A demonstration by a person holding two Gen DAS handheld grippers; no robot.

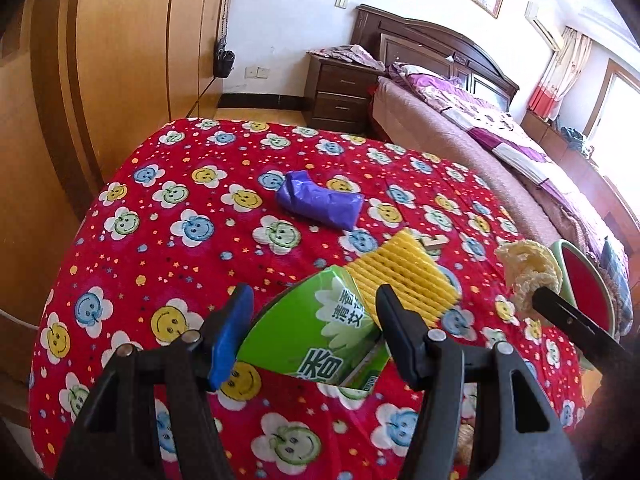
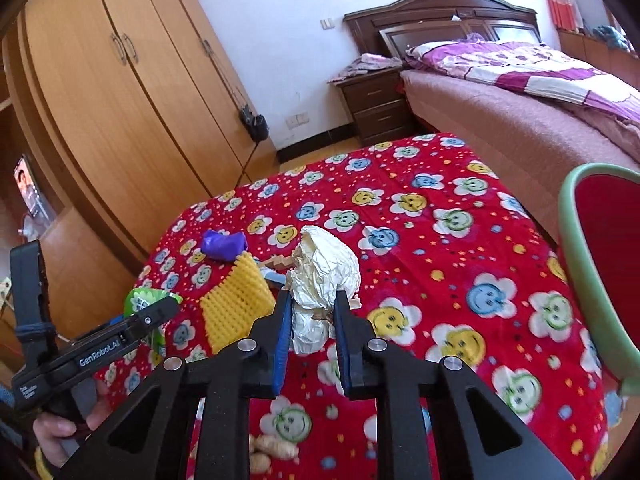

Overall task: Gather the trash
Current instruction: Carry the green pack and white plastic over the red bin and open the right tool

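Note:
My left gripper (image 1: 316, 312) is open, its fingers on either side of a green carton (image 1: 312, 336) that lies on the red flowered cloth (image 1: 180, 240). A yellow foam net (image 1: 404, 276) lies just beyond the carton. My right gripper (image 2: 312, 300) is shut on a crumpled cream-white paper wad (image 2: 324, 272) and holds it above the cloth; the wad also shows in the left wrist view (image 1: 528, 272). A purple wrapper (image 1: 320, 200) lies farther back on the cloth. The green bin with a red inside (image 2: 592, 276) stands at the right edge.
A small wooden piece (image 2: 276, 262) lies behind the foam net. Peanuts (image 2: 272, 448) lie at the near edge of the cloth. A wooden wardrobe (image 2: 120, 100) stands left; a bed (image 2: 520, 92) and nightstand (image 2: 376, 104) stand behind.

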